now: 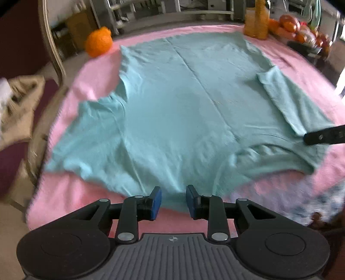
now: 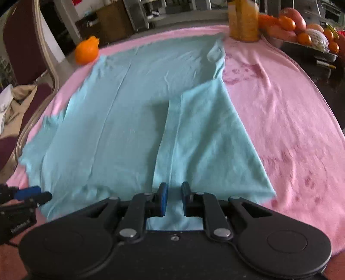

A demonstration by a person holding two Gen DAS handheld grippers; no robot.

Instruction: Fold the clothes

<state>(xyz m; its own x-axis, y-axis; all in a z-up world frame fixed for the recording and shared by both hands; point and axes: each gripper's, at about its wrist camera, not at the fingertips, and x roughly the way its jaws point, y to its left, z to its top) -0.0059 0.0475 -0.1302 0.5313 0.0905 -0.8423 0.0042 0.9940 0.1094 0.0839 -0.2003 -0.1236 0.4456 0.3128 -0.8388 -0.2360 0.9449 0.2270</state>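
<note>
While folding: shirt (image 1: 172,112) is lying flat on the desk's pink cover (image 2: 291,129), right sleeve tucked in.
Right gripper (image 2: 174,199): clamping the sleeve fold, laying it inward.
Left gripper (image 1: 173,201): hovering parted over the near hem.

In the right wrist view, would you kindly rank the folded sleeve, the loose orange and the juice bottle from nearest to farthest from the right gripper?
From the right gripper:
1. Folded sleeve, just ahead, on the shirt's right side.
2. Loose orange, far left, past the shirt.
3. Juice bottle, far edge, right of centre.
</note>
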